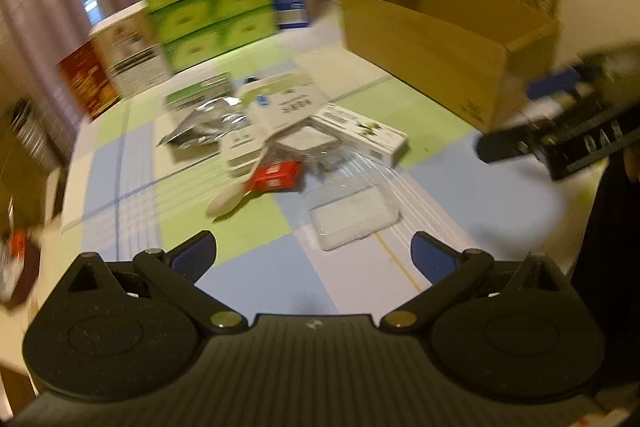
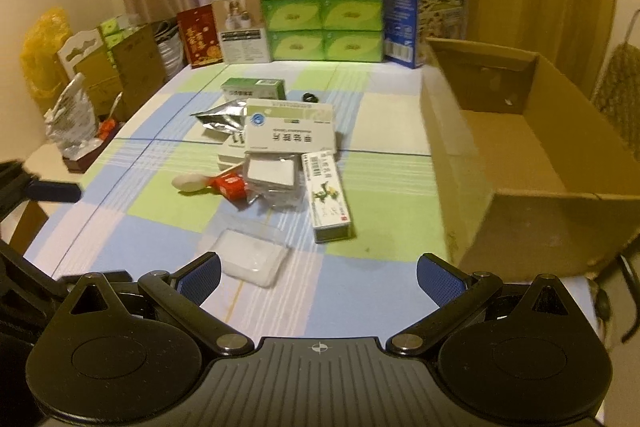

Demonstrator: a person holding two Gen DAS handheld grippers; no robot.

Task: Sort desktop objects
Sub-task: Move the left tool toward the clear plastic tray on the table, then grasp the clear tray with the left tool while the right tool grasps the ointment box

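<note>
Where left blurs — cardboard box (image 2: pixel 520 163) interior, right only

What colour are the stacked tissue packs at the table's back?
Green tissue packs, clearest in the right wrist view.

Pile (image 2: pixel 276 151) at table (image 2: pixel 380 131) centre. Carton (image 2: pixel 532 163) at 3 o'clock of pile, apart from it. Stacked packs (image 2: pixel 320 11) at 12 o'clock, along far edge; tall box (image 2: pixel 424 3) just right of them. Tray (image 2: pixel 250 261) at 6 o'clock, nearest grippers. Long box (image 2: pixel 326 199) at 5 o'clock of pile, possibly touching it. Spoon (image 2: pixel 190 183) at 8 o'clock.
</note>
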